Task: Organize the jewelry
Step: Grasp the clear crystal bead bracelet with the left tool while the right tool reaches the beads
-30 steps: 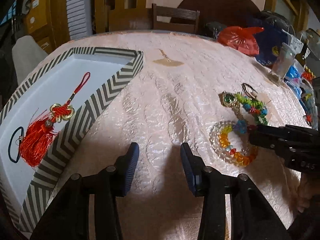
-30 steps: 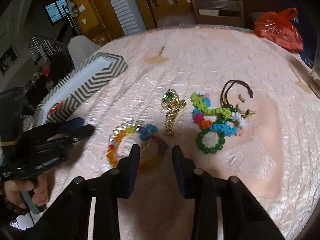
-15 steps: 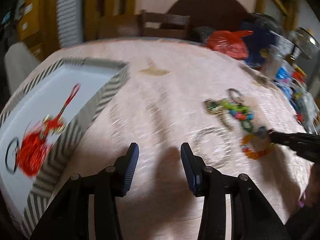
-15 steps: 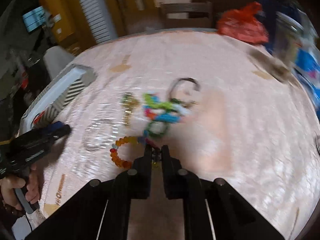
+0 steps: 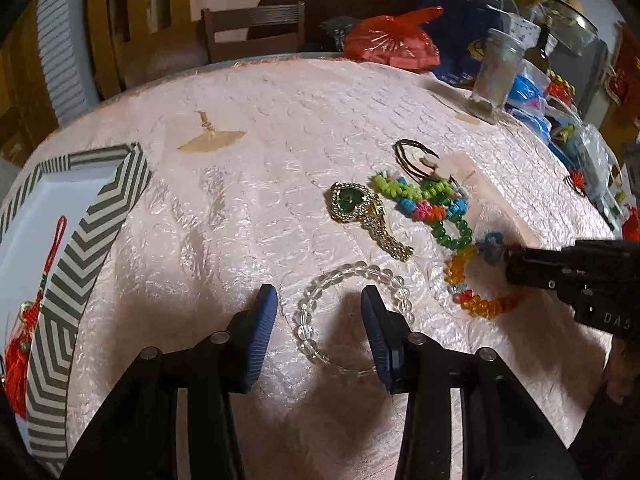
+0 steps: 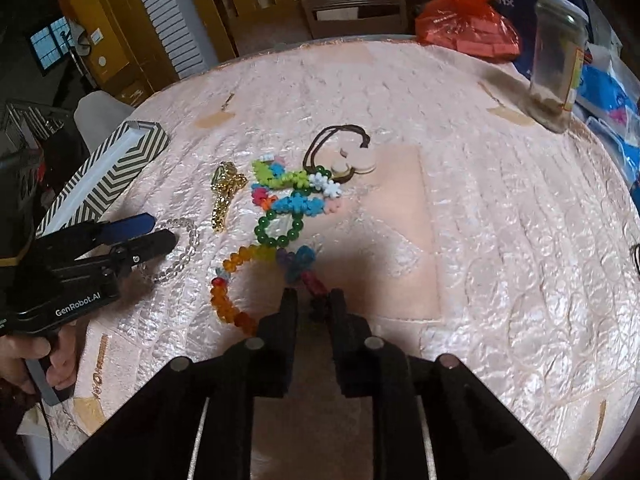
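Note:
My left gripper (image 5: 316, 312) is open, its fingers on either side of a clear bead bracelet (image 5: 350, 276) that lies on the pink tablecloth. My right gripper (image 6: 313, 304) is shut on the multicolour bead bracelet (image 6: 228, 304), which trails left on the cloth; it also shows in the left wrist view (image 5: 476, 304). A gold watch with a green face (image 5: 360, 212), a pile of bright bead pieces (image 5: 424, 200) and a brown cord pendant (image 6: 352, 156) lie beyond. The zigzag-rimmed tray (image 5: 92, 216) at left holds a red tassel (image 5: 20, 336).
A glass jar (image 6: 556, 64), a red plastic bag (image 6: 468, 28) and blue packets (image 6: 608, 100) crowd the table's far right. A wooden chair (image 5: 252, 28) stands behind the table. The table edge runs close under both grippers.
My right gripper closed on the multicolour bracelet and pulled it right, apart from the clear one. My left gripper moved right and now straddles the clear bracelet.

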A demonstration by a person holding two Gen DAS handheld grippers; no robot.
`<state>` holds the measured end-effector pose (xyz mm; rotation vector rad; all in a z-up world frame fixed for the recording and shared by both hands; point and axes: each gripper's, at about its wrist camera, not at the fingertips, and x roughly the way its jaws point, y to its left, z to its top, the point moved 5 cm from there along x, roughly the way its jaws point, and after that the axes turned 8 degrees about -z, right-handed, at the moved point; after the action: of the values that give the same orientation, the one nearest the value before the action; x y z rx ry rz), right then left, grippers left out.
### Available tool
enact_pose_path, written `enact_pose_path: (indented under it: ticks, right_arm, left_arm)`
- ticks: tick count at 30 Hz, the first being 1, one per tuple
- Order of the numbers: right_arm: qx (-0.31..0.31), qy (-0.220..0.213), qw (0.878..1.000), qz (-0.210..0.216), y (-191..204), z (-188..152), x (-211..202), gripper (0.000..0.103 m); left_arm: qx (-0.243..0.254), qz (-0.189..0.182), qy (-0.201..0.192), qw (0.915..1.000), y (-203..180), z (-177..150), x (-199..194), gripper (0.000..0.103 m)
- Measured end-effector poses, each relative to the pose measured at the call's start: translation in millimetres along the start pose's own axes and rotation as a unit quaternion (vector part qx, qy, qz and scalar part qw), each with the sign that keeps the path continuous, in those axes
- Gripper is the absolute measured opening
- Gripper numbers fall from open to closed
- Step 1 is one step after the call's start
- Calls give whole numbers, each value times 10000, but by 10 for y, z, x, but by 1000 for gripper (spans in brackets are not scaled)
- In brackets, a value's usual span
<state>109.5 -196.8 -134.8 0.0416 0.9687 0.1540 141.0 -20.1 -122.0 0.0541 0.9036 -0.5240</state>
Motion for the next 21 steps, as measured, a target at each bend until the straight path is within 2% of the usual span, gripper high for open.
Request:
enact_pose_path:
  ticks: [2, 4, 8, 10, 14, 16, 21]
  right_arm:
    - [-70, -28, 10000, -29, 21, 0, 7, 18]
    - [-189, -58, 9998, -102, 49, 6, 13, 18]
    - [-394, -64, 9988, -276, 93, 11, 18, 17]
    - [-386, -70, 9986, -369, 84, 12, 15, 11]
    - [-92, -151, 9994, -308, -21, 27, -36, 10]
    - [62, -266, 9995, -132, -60, 63, -102, 10]
    - [109, -504, 9986, 86, -41, 117, -252, 10]
  left_arm:
    - [-5, -4, -12, 10000, -2, -25, -17, 22]
    - [-55, -131, -16, 9999, -11, -40, -40, 22]
    - [66, -32, -153, 9999, -60, -85, -142, 22]
    - [-36, -68, -298, 9995, -42, -76, -252, 22]
    - [-232, -116, -509, 9984, 16, -33, -434, 22]
    - [-256, -91, -555, 9981, 29, -16, -495, 22]
    - [-402, -43, -723, 9966, 76, 25, -642, 22]
